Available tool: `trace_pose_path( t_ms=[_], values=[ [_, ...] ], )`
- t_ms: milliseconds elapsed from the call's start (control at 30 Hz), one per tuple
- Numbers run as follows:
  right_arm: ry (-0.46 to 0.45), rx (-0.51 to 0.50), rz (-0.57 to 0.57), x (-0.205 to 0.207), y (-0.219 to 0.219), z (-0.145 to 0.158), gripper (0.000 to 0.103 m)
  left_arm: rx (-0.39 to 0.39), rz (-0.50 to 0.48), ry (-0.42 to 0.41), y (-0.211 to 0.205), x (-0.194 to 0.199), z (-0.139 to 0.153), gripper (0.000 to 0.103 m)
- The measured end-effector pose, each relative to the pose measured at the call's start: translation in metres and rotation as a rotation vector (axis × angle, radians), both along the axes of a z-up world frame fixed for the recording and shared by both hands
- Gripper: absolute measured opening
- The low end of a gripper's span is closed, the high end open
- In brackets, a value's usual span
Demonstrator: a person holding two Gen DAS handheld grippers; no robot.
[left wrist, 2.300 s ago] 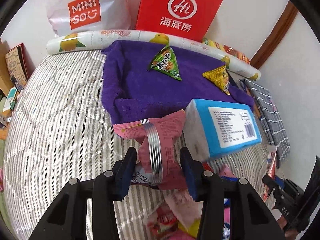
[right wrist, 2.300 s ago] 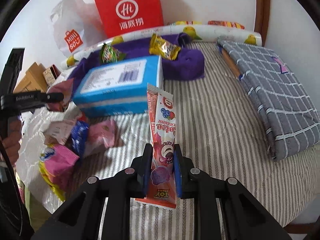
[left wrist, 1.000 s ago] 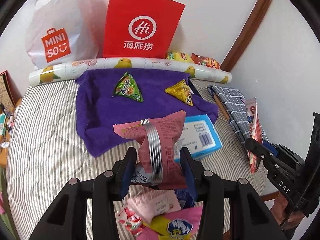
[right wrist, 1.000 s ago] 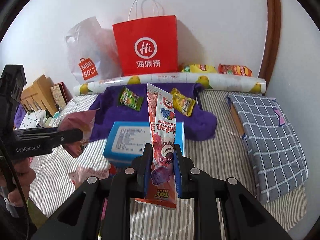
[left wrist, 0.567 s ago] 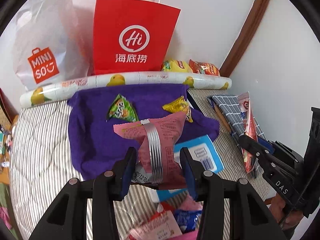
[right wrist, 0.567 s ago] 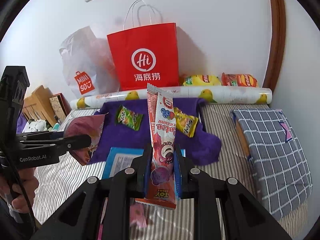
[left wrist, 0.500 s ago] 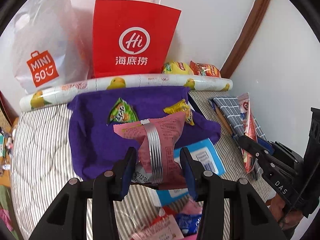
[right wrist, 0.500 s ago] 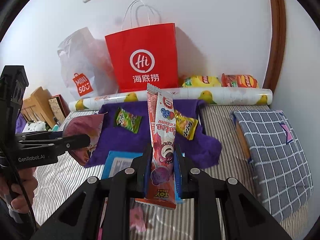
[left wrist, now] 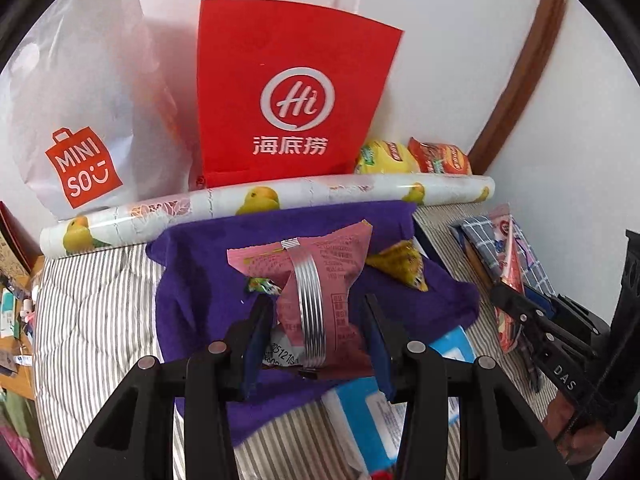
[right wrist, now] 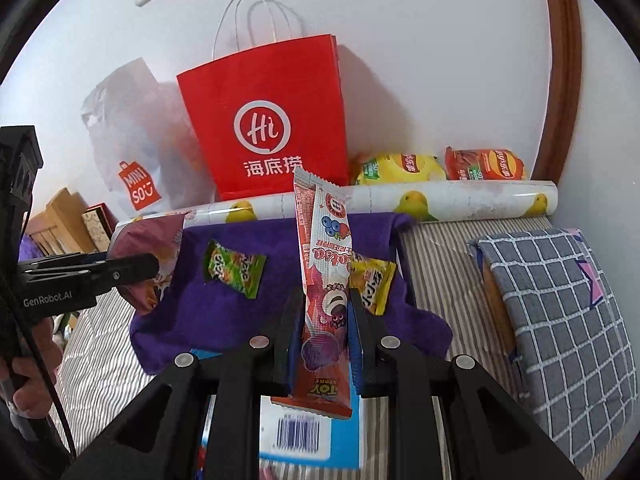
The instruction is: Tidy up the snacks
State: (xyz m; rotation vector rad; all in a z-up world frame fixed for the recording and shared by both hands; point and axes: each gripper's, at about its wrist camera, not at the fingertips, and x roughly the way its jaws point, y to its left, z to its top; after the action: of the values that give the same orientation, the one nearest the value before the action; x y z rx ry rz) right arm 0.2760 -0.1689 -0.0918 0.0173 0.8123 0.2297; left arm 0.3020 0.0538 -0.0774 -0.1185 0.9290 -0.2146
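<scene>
Carrying for sorting: pink packet (left wrist: 320,280) pinched by left gripper (left wrist: 316,344), tall stick pouch (right wrist: 325,280) pinched by right gripper (right wrist: 324,340), both held above purple cloth (right wrist: 280,248) on bed, presumably for placing there.

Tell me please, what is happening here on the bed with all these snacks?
A person is sorting snacks with a handheld gripper in each hand. The left gripper is shut on a pink snack packet, and the right gripper is shut on a long Toy Story candy stick. Both are held above the purple towel, where a green packet and a yellow packet already lie. A blue box lies nearer, on the striped bedding.
</scene>
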Motion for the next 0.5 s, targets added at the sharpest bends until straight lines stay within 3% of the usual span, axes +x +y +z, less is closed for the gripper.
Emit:
trace_pose_path(
  t_ms=[500],
  values=[
    [0.043, 0.023, 0.008, 0.04, 0.006, -0.026, 0.02, -0.016, 0.059, 0.06, 0.021, 0.036, -0.03, 0.043]
  ],
)
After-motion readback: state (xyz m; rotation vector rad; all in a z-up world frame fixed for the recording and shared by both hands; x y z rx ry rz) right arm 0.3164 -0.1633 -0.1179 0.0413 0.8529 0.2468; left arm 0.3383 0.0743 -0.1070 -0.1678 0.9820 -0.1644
